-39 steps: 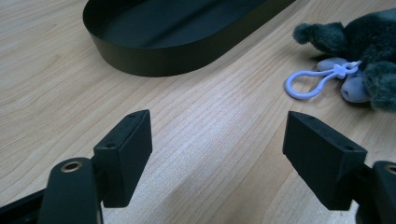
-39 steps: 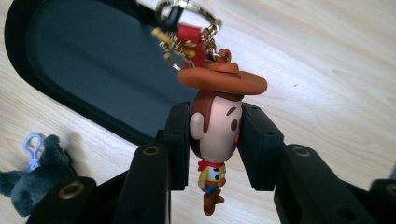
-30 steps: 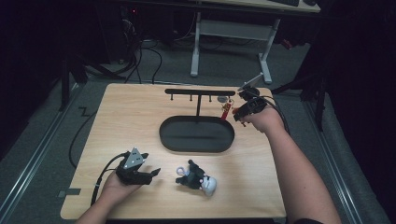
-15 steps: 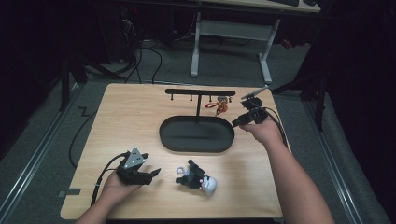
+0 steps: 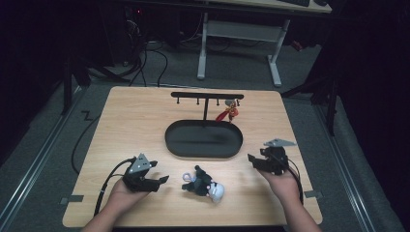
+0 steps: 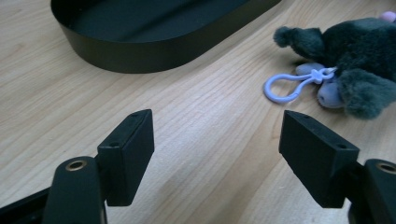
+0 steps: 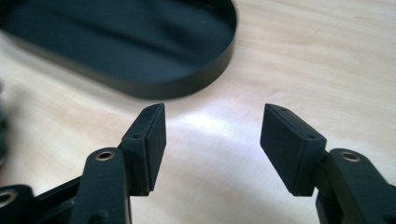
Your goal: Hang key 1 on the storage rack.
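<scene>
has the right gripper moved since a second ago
Yes. The right gripper has pulled back from the hook rack toward the person, and is now nearer than the black tray.

The left gripper is hovering low over the wooden table, its two black jaws standing wide apart with nothing between them but bare wood grain. Ahead and to the left, a black oval tray is sitting flat on the table. To the upper right a dark grey plush toy is lying on its side — a lilac plastic clip loop is trailing from it toward the jaws.
</scene>
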